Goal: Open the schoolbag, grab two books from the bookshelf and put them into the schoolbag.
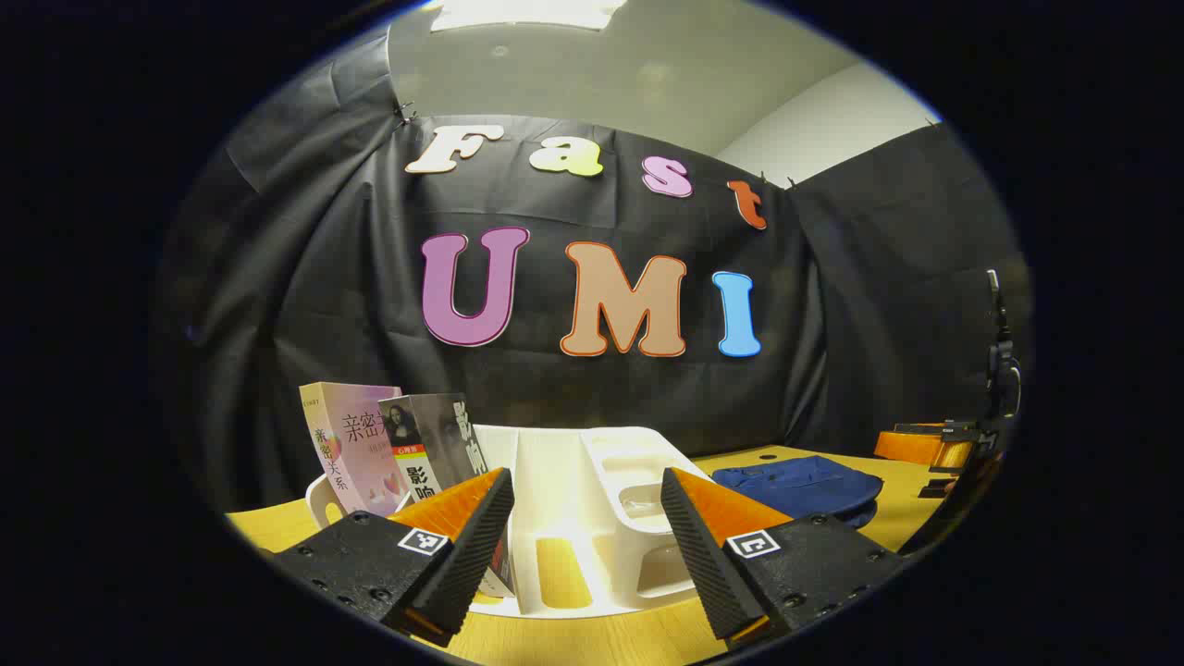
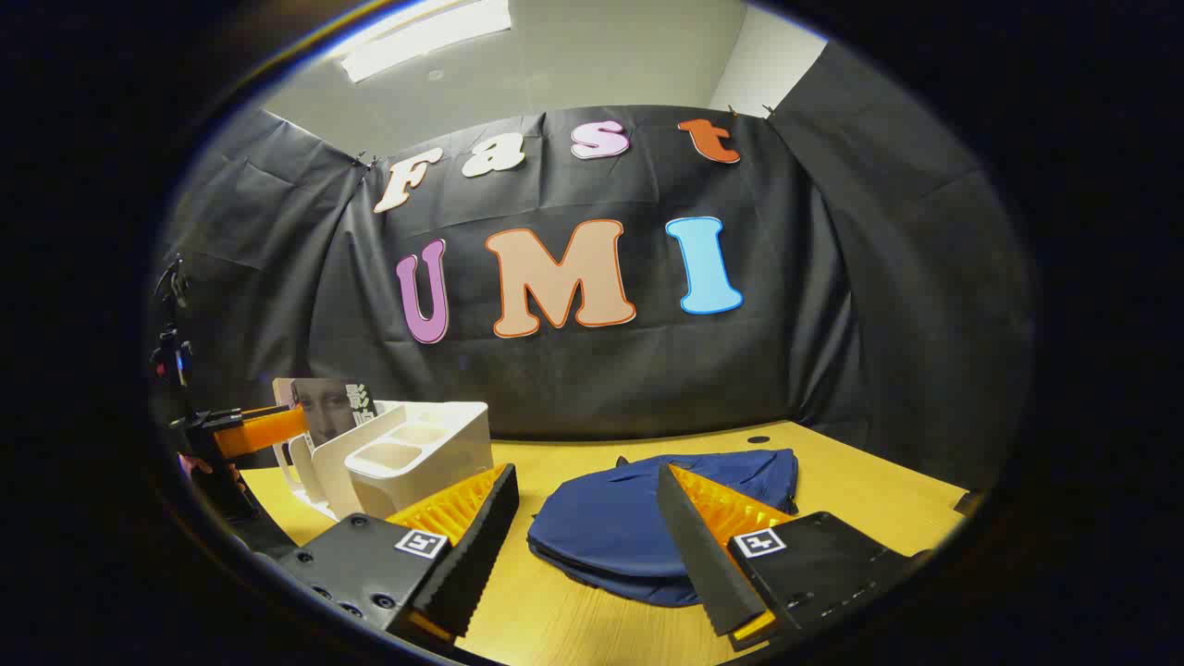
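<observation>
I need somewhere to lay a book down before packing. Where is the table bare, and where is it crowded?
Bare wood lies between the white bookshelf and the blue schoolbag, and right of the schoolbag toward the table edge. It is crowded at the bookshelf's far side, where the pink book and grey book stand.

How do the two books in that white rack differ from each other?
The pink book has a pale pink cover, while the dark book has a grey-black cover with a portrait on it. The pink book stands farther out toward the end of the white rack; the dark book sits beside it, nearer the rack's middle. The dark book's lower part is hidden behind a gripper finger; the pink book shows more fully. Both stand roughly upright, leaning slightly, in the same rack.
</observation>
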`<act>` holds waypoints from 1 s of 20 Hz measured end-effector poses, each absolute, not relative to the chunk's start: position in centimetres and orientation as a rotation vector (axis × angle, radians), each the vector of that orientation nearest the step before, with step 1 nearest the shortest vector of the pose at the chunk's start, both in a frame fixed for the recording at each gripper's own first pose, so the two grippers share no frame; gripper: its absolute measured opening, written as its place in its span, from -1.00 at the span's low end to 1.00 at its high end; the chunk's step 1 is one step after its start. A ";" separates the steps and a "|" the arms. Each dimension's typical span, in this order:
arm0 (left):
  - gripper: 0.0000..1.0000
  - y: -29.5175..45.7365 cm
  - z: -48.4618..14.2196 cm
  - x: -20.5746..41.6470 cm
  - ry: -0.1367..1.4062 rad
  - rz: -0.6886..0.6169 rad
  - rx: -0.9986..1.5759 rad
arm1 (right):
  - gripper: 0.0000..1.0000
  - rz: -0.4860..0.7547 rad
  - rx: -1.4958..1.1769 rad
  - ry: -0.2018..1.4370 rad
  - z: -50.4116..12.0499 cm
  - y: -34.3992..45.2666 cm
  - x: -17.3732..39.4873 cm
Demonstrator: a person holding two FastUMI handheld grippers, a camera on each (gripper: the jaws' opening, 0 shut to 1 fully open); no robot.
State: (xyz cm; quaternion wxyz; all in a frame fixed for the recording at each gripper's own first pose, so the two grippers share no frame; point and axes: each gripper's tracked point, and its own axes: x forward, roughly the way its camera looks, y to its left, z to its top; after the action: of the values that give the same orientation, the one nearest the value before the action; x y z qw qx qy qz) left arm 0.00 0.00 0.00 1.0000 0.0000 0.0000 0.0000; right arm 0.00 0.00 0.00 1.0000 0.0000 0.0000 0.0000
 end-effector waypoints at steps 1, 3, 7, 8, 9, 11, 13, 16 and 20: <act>0.86 -0.2 0.1 0.0 0.000 -0.002 0.000 | 0.93 0.000 0.001 0.003 -0.1 0.0 0.0; 0.86 -0.3 -0.1 -0.1 0.006 -0.006 -0.005 | 0.93 -0.002 0.000 0.006 -0.2 -0.1 0.1; 0.86 -0.6 -0.8 0.0 0.030 -0.015 -0.023 | 0.96 0.004 0.002 0.011 -0.4 0.0 0.0; 0.87 -0.6 -1.0 0.0 0.036 -0.016 -0.027 | 0.93 0.003 0.001 0.011 -0.4 0.0 0.1; 0.87 -0.7 -1.1 0.1 0.041 -0.015 -0.030 | 0.93 -0.003 -0.003 0.009 -0.4 -0.2 0.1; 0.86 -0.6 -0.9 0.0 0.037 -0.010 -0.025 | 0.93 -0.006 -0.005 0.014 -0.6 -0.3 0.2; 0.87 -0.4 -0.7 0.1 0.032 -0.003 -0.016 | 0.96 -0.002 -0.007 0.014 -0.5 -0.1 0.2; 0.86 -0.3 -0.4 -0.1 0.026 0.003 -0.005 | 0.93 -0.005 -0.023 0.017 -0.7 -0.2 0.2; 0.86 -0.3 -0.7 0.0 0.034 0.006 -0.009 | 0.93 -0.018 -0.045 0.019 -0.5 -0.7 0.3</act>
State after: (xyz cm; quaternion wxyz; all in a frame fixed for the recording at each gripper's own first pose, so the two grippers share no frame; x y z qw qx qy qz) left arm 0.04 -0.30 -0.74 0.9998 -0.0043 0.0172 0.0028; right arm 0.26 -0.65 -0.55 0.9997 -0.0223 0.0094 -0.0091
